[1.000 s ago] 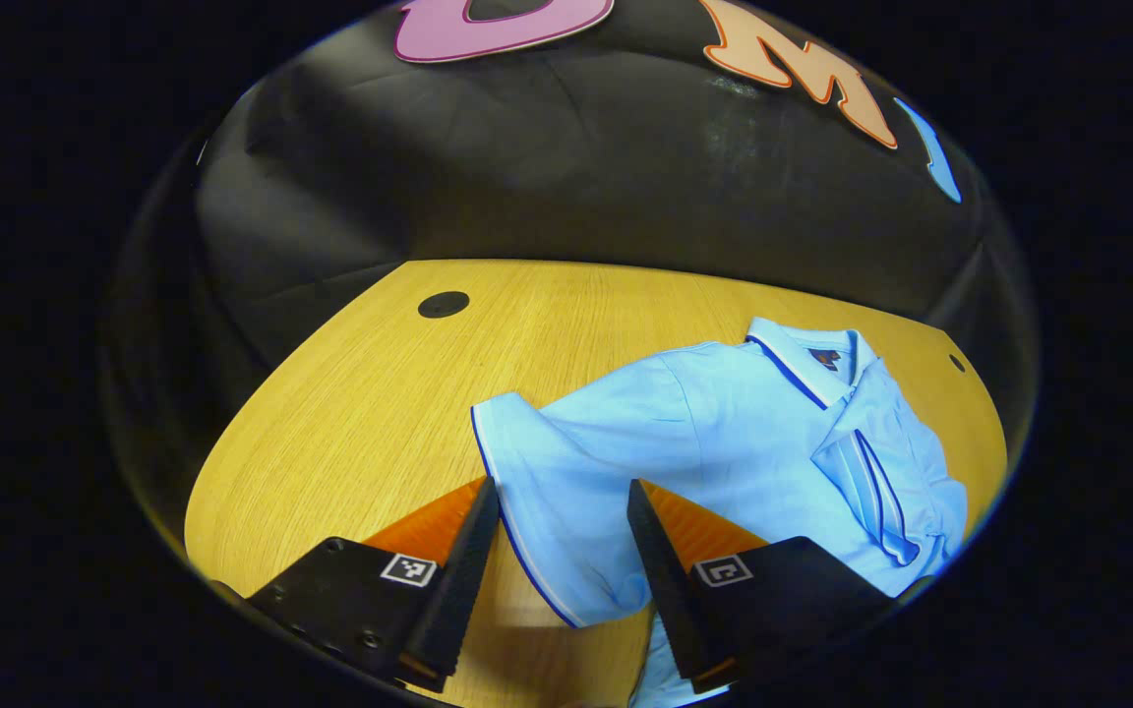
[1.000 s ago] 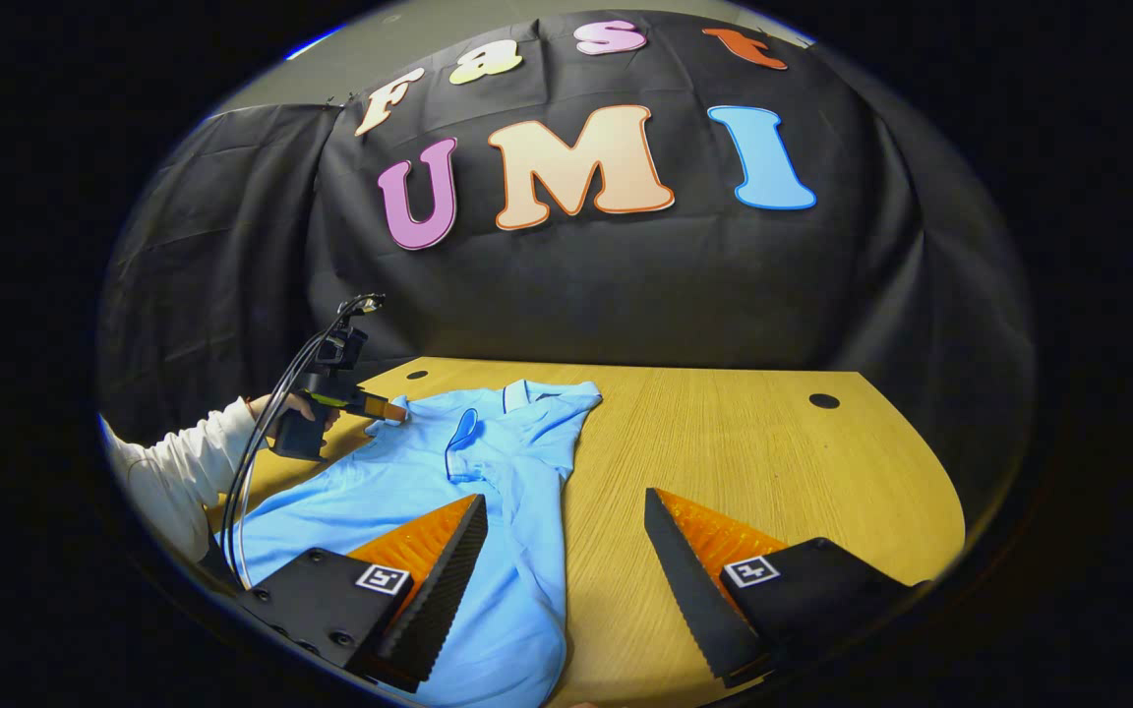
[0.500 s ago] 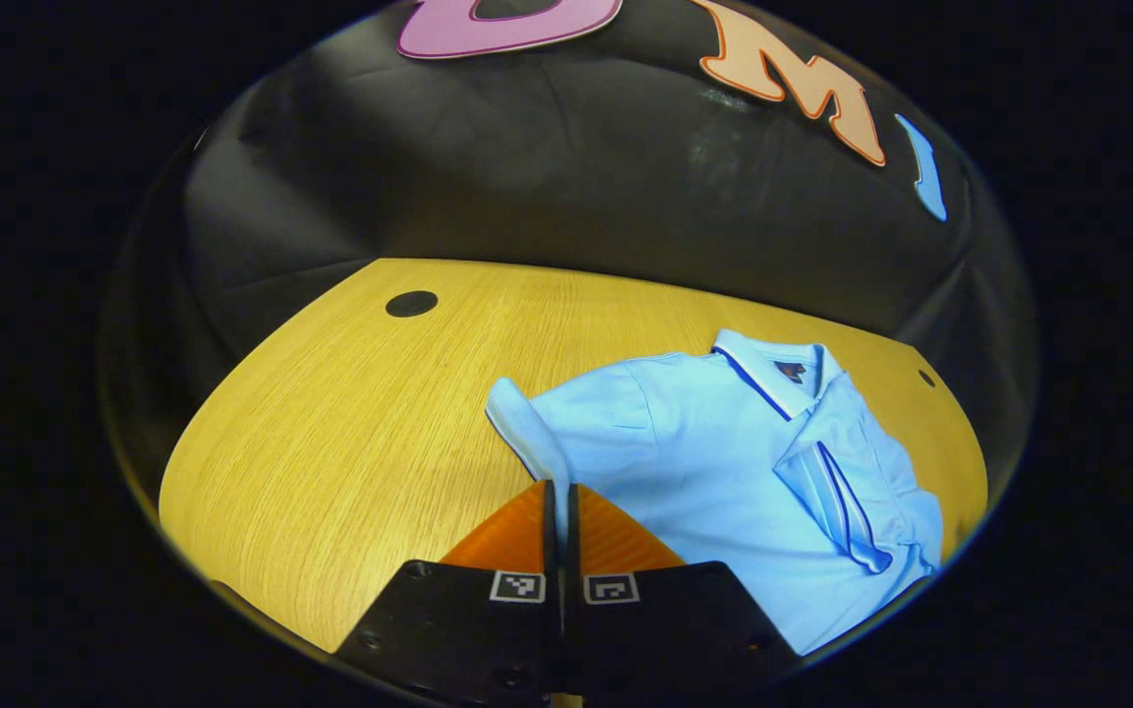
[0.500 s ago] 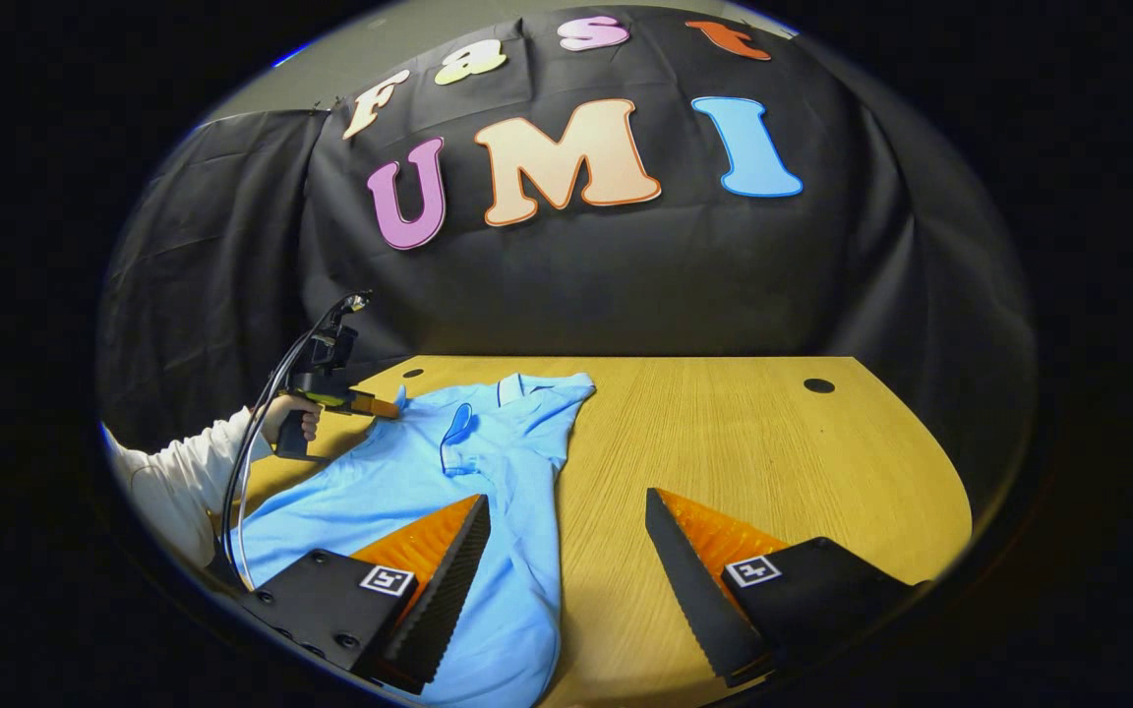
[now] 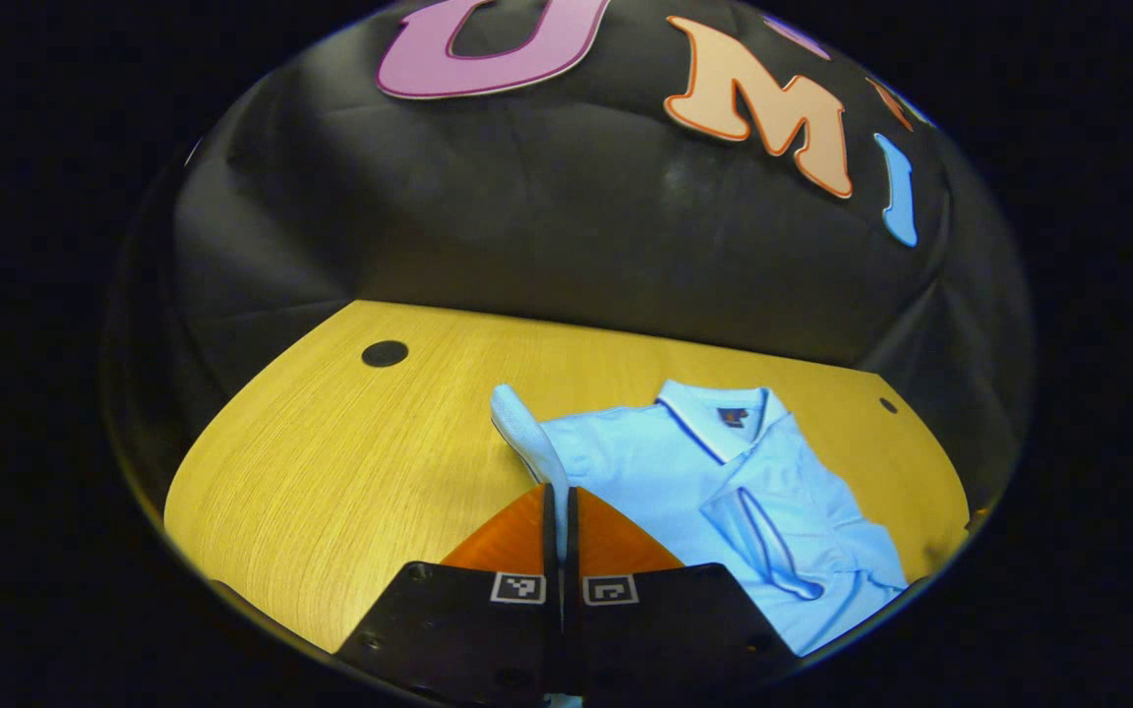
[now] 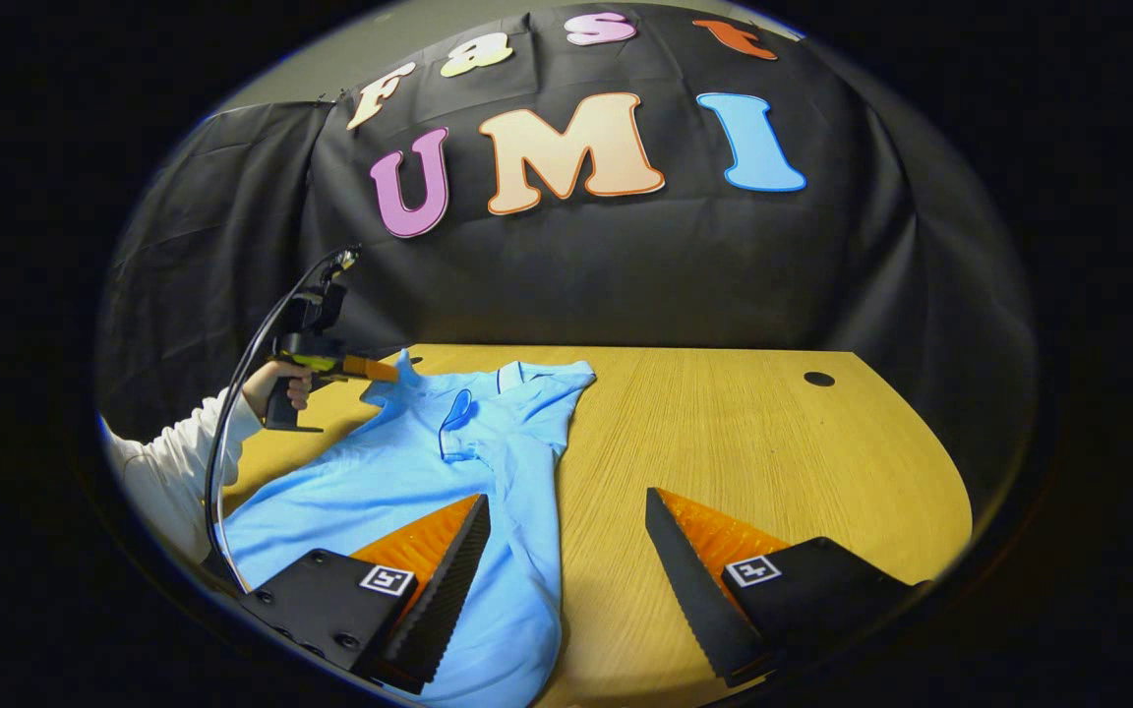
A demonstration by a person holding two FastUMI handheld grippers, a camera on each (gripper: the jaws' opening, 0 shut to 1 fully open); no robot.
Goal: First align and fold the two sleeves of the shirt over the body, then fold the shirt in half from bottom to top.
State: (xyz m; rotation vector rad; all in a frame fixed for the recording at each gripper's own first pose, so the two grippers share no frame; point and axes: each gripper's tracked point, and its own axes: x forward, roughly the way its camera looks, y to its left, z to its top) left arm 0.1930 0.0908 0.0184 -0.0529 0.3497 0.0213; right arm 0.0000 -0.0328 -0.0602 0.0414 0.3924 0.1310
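Shirt lies flat on the wooden table, collar toward the far wall. Left gripper pinches the shirt's sleeve tight and lifts it clear of the table. Right gripper hangs wide apart above the shirt's edge, holding nothing. One sleeve already lies folded across the chest.

Light blue short-sleeved polo shirt with dark-trimmed collar, lying front-up on the wooden worktop, one sleeve lifted, the other folded across the chest
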